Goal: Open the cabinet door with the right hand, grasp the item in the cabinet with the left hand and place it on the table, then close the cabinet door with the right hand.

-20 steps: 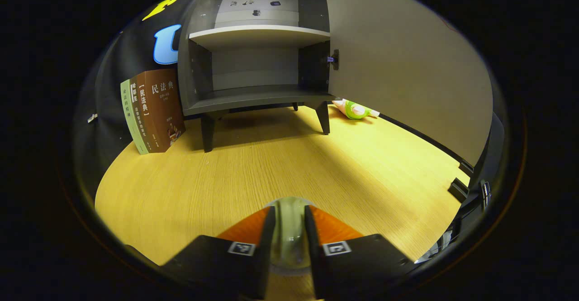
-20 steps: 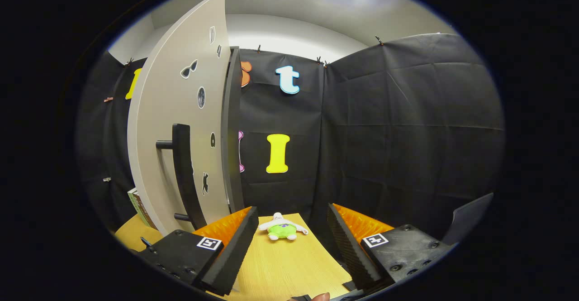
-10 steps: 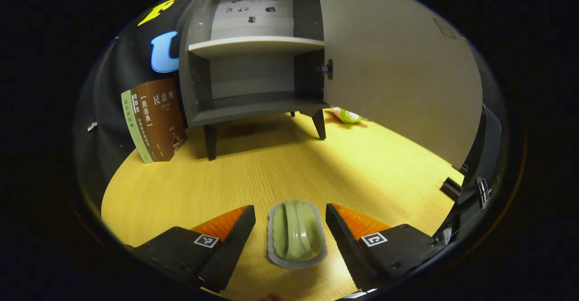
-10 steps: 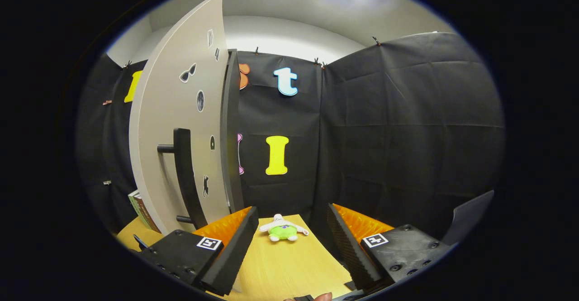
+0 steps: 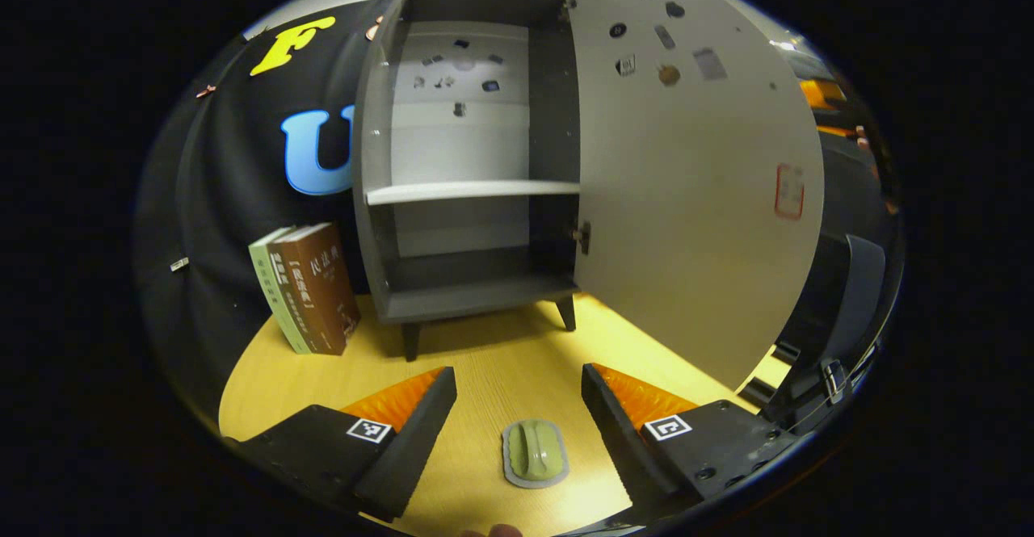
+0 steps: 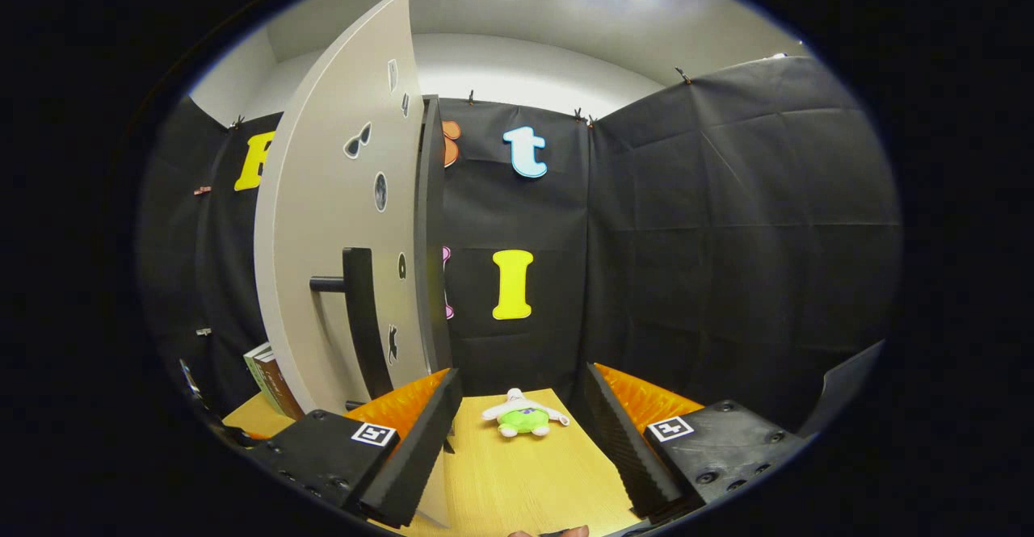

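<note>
A small green dish-like item [image 5: 534, 453] with a grey rim lies flat on the wooden table [image 5: 485, 367], between and below my left gripper [image 5: 519, 408], whose fingers stand open and apart from it. The grey cabinet [image 5: 468, 198] stands behind with bare shelves and its door [image 5: 695, 190] swung wide to the right. In the right gripper view the door [image 6: 339, 230] is seen from outside with its dark bar handle [image 6: 359, 319] to the left of my right gripper [image 6: 521, 432], which is open and holds nothing.
Books [image 5: 311, 288] stand upright left of the cabinet. A green and white plush toy [image 6: 523, 416] lies on the table by the back wall. A dark chair [image 5: 840, 311] is at the right edge.
My left gripper opened and let the green item down on the table, then rose and drew back from it. My right gripper shifted a little; the door stayed open.
</note>
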Demonstrator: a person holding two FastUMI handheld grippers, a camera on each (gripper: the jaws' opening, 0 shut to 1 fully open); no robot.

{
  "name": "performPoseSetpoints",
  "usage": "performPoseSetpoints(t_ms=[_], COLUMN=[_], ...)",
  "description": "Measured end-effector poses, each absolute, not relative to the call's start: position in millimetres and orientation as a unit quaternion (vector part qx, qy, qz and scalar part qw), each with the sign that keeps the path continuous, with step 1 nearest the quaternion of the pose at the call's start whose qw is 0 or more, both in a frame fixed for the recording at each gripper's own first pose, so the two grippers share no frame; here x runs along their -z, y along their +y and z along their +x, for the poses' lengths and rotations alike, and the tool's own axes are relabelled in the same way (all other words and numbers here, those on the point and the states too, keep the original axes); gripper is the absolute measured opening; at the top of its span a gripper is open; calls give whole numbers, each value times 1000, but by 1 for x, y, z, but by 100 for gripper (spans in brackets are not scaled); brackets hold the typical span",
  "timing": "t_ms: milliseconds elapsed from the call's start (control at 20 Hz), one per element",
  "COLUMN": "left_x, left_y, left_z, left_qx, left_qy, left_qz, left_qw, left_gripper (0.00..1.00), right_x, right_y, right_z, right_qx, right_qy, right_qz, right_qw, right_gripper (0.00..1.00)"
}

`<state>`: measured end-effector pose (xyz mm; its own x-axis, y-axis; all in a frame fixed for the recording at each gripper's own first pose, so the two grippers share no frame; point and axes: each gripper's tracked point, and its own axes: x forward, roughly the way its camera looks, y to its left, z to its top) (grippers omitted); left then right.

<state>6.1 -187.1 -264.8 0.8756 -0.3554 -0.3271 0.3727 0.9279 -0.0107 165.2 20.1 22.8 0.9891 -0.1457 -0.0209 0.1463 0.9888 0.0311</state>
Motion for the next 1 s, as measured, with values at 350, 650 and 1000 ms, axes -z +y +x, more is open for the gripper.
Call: performPoseSetpoints(t_ms=[350, 650, 1000], left_x=[152, 106, 91], left_y=[-114, -73, -51], left_z=[5, -6, -18], left_qx=[119, 102, 102], left_qy=[95, 72, 62], left_qz=[15, 25, 19], left_qw=[988, 992, 993], left_gripper=[98, 97, 98], right_x=[-27, -25, -23], right_y=[38, 40, 56], right_z=[167, 162, 161], right_qx=[74, 98, 108], right_qy=[-4, -4, -9], right_qz=[5, 25, 40], right_qw=[997, 995, 993], right_gripper=[96, 96, 95])
